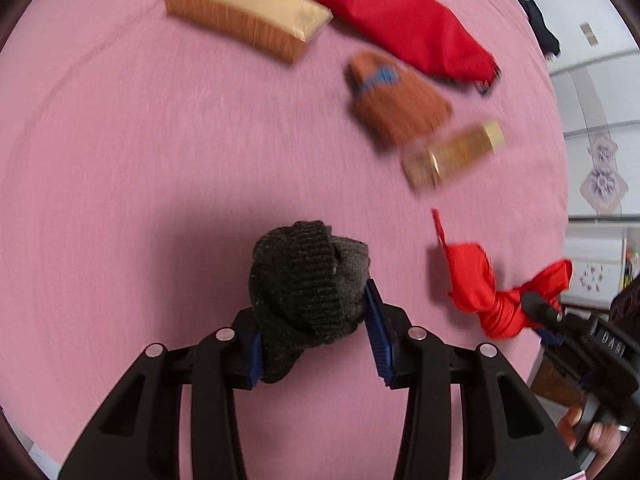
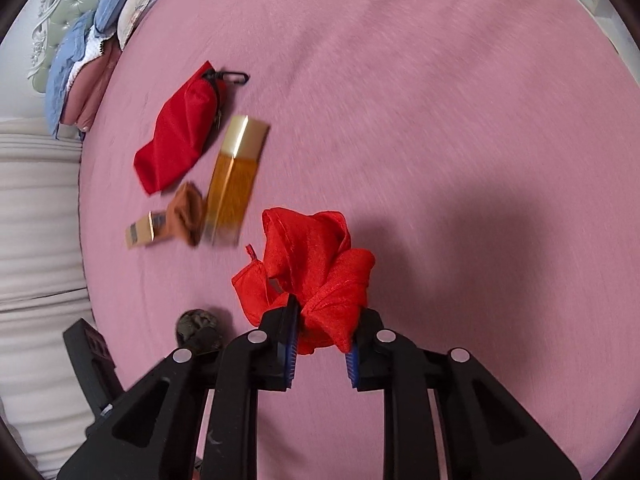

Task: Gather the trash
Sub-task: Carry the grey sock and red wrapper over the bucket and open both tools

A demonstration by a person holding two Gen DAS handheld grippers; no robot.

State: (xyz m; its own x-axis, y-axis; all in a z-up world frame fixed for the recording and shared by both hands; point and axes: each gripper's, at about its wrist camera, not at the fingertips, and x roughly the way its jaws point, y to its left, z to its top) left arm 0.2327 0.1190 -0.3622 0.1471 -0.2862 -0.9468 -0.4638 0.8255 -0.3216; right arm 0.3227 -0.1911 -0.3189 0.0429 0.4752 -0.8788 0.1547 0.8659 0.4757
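On a pink bedspread, the left gripper clamps a dark knit sock while the right gripper pinches a red cloth, both apparently gathered as trash. Boxes and a red pouch lie toward twelve o'clock, nothing blocking.

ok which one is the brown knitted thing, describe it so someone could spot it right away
On the pink bedspread, find the cluster of loose items beyond the left gripper. The brown knitted thing lies in its middle, between the long red pouch and the amber bottle. It is the only rust-brown, ribbed item, with a small blue label.
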